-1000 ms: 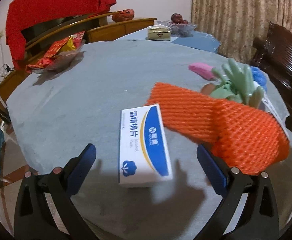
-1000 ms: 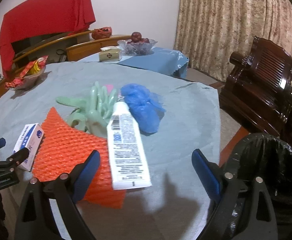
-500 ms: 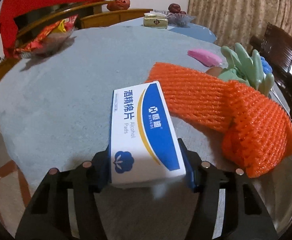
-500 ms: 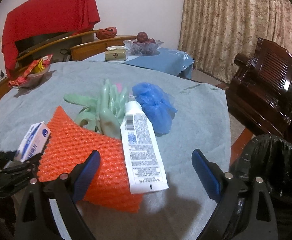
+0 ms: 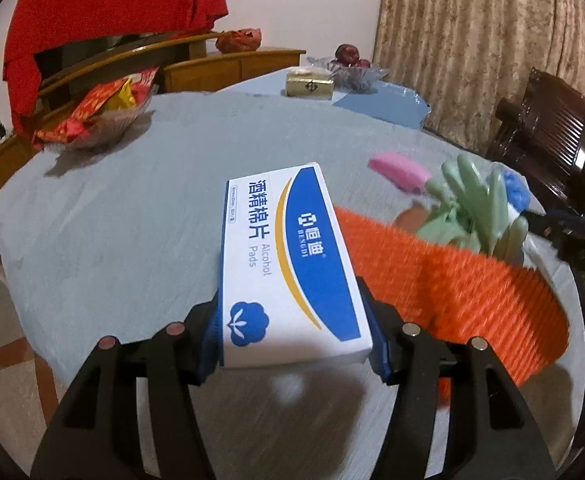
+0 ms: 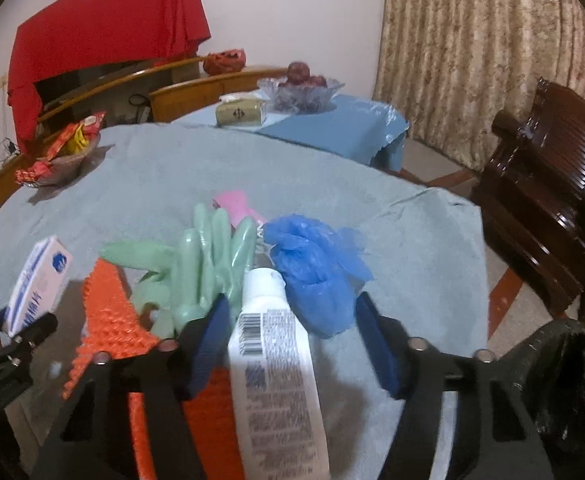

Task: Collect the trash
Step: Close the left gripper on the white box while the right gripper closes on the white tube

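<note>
Left wrist view first: your left gripper (image 5: 292,336) has its blue pads pressed against both long sides of the alcohol pads box (image 5: 288,264), and the box looks raised off the grey counter (image 5: 132,220), so you have one piece of trash in hand, not yet binned. To its right the orange foam net (image 5: 472,280) lies on the counter, with the green rubber glove (image 5: 476,208) and the pink wrapper (image 5: 400,168) behind it, all untouched.

Right wrist view: your right gripper (image 6: 292,340) sits half open around the white tube (image 6: 272,368); the left pad is close to the tube and the right pad stands clear of it, so you do not have a grasp there yet. Just beyond the tube lies the crumpled blue plastic (image 6: 312,272). At the far right, below the counter edge, waits the black trash bag (image 6: 564,380); what it holds I cannot tell.

By my judgement you are early on: one item gripped, one being approached, four more to gather.
</note>
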Available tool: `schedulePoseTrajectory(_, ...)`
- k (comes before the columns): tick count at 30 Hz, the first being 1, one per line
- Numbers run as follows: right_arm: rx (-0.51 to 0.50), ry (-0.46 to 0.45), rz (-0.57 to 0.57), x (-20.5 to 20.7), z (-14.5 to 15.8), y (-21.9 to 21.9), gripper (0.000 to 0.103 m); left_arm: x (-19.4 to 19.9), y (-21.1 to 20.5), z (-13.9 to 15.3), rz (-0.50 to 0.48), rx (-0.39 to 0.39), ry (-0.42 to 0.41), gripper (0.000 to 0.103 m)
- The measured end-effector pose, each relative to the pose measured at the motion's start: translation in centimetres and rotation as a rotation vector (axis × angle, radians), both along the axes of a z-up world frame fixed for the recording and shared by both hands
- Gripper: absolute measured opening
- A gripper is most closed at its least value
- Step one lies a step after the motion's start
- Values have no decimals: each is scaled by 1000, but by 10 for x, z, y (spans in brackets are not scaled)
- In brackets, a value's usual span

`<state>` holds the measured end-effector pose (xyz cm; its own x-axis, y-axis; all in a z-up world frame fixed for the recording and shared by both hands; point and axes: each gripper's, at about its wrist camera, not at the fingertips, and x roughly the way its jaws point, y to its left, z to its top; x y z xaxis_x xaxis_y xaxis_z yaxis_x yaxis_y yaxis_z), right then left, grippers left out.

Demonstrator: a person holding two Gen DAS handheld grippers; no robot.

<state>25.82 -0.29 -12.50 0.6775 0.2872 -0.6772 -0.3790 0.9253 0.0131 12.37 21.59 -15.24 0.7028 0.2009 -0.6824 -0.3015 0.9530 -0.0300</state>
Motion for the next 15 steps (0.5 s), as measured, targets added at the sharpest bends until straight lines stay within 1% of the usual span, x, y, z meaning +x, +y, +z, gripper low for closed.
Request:
schedulePoseTrajectory(2, 12, 18, 10, 4, -3, 0, 53, 10, -4, 4, -11, 4, -8, 57)
schedulePoseTrajectory(9, 26, 37, 25, -1, -4, 2, 51, 27, -14, 8, -31, 11, -18, 57)
schedulePoseTrajectory(15, 28, 80, 35, 4, -16, 3, 51, 36, -19, 6, -46, 8, -17, 57)
